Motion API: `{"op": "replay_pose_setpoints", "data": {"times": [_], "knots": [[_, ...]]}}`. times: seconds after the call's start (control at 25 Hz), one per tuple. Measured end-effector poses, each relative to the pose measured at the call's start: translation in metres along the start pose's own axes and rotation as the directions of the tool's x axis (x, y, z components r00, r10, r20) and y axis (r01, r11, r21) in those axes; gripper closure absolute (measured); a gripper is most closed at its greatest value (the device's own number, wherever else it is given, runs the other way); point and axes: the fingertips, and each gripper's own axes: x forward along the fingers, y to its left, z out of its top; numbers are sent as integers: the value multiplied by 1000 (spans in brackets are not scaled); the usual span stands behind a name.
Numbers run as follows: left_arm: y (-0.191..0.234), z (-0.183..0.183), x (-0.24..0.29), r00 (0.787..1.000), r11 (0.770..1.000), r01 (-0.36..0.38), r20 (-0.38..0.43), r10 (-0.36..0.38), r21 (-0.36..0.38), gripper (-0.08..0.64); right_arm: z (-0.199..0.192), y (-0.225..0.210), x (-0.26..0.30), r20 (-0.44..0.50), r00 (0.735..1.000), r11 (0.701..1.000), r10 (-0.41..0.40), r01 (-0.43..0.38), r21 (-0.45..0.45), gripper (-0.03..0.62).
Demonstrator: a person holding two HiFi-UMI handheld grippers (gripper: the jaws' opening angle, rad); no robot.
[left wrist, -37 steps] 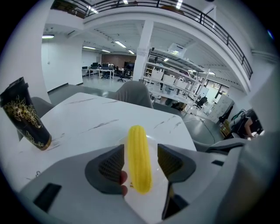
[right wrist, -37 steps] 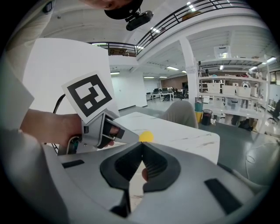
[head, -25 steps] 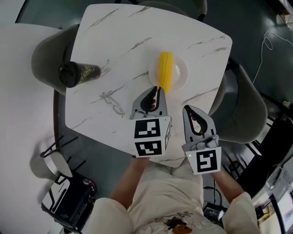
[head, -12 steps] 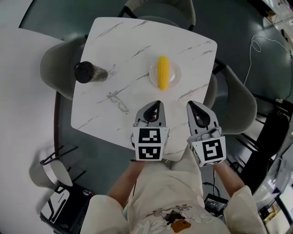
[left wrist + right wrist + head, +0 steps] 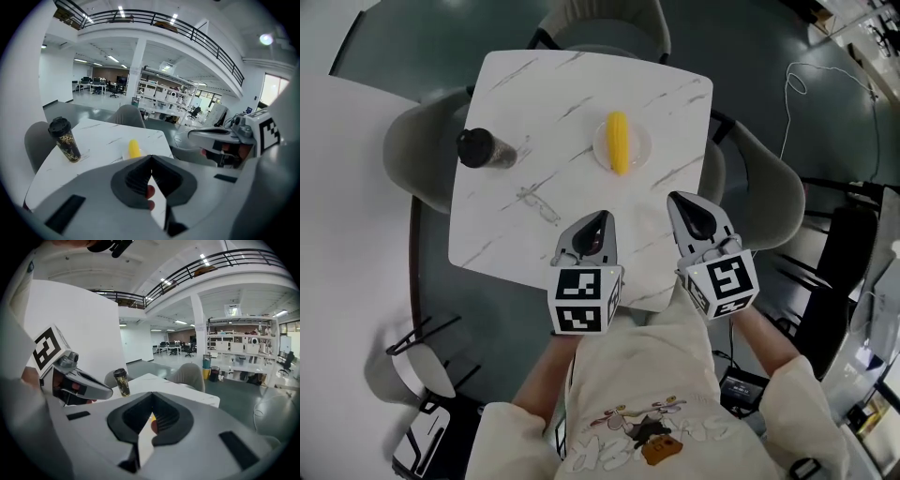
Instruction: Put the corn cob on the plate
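Observation:
The yellow corn cob lies on the small white plate near the right side of the white marble table. It also shows beyond the jaws as the corn cob in the left gripper view. My left gripper is shut and empty, held above the table's near edge, well short of the plate. My right gripper is shut too, with nothing in it, over the near right corner. In its own view the right gripper has its tips together.
A dark paper cup with a lid stands at the table's left side. A pair of glasses lies left of my left gripper. Grey chairs surround the table. A cable lies on the floor at right.
Both grippers have drawn back from the plate and risen, toward the person. The corn cob stays on the plate. The left jaws have closed from a slight gap.

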Motion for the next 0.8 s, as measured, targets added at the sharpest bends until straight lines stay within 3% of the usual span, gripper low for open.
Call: {"op": "replay_pose_setpoints", "data": {"times": [0.32, 0.64, 0.8], "knots": [[-4, 7, -51, 998, 999, 46, 47, -46, -17, 554, 17, 25, -13, 5, 1000, 997, -14, 13, 70, 588], [-12, 4, -85, 992, 994, 104, 74, -101, -42, 554, 26, 52, -21, -1, 1000, 999, -7, 7, 54, 588], [-18, 0, -101, 987, 988, 141, 88, -135, -56, 554, 29, 66, -29, -19, 999, 996, 33, -31, 87, 588]]}}
